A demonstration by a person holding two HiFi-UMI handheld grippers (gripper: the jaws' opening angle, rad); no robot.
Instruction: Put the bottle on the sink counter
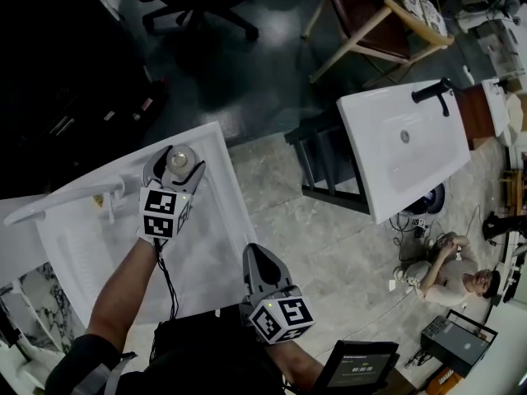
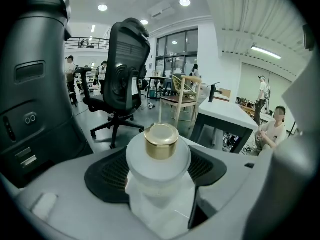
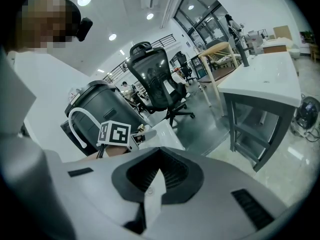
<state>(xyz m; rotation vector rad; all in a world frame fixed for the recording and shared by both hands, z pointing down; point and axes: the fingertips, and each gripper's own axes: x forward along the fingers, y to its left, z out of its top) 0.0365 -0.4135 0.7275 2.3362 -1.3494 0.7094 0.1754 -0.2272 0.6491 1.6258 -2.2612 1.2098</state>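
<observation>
Left gripper: fingers are clamping the gold-capped bottle at the sink corner.
Right gripper: fingers are pressing together, grasping nothing.

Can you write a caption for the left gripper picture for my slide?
The left gripper holds a frosted white bottle with a gold cap in its jaws, office chair behind.

No word, brand or number can be read. The left cube and right cube bear only black-and-white square patterns (no letters), and the small screen at the head view's lower right shows figures too small to make out.
</observation>
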